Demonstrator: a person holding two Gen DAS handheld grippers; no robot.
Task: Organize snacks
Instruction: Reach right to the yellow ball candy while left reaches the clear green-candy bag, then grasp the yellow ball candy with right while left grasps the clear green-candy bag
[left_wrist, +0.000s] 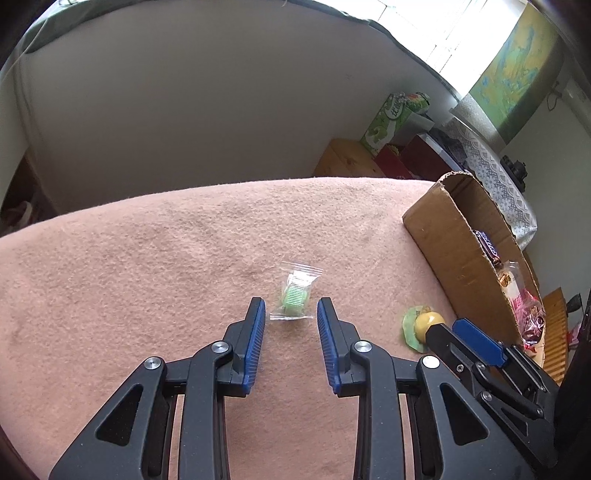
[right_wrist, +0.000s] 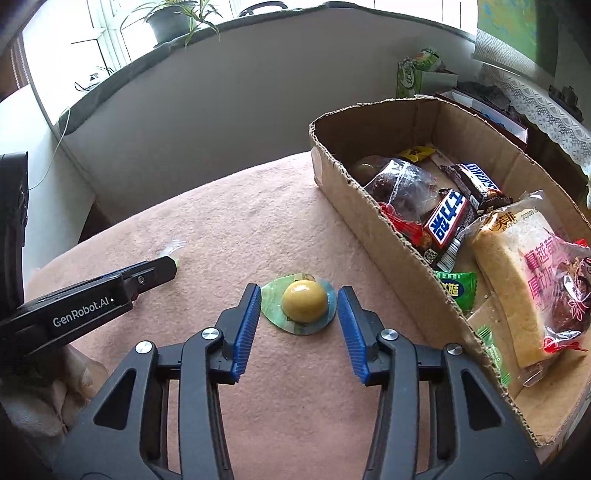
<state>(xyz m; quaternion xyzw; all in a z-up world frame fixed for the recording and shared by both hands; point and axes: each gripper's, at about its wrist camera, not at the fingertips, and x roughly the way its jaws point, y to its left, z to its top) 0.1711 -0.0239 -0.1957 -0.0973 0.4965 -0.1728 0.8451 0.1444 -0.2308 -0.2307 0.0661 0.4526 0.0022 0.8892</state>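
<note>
Beside the cardboard box (right_wrist: 373, 229), the right gripper (right_wrist: 295, 310) stands open around a yellow jelly cup (right_wrist: 304, 300); its slick dome could squirt free. Farther from the box, the left gripper (left_wrist: 291, 325), open and empty, may only pinch the green candy (left_wrist: 295, 293) by its loose wrapper.

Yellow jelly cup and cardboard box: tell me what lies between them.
Nothing but bare pink cloth between the jelly cup and the cardboard box wall, apart from the right gripper's own finger; right wrist view shows it.
</note>
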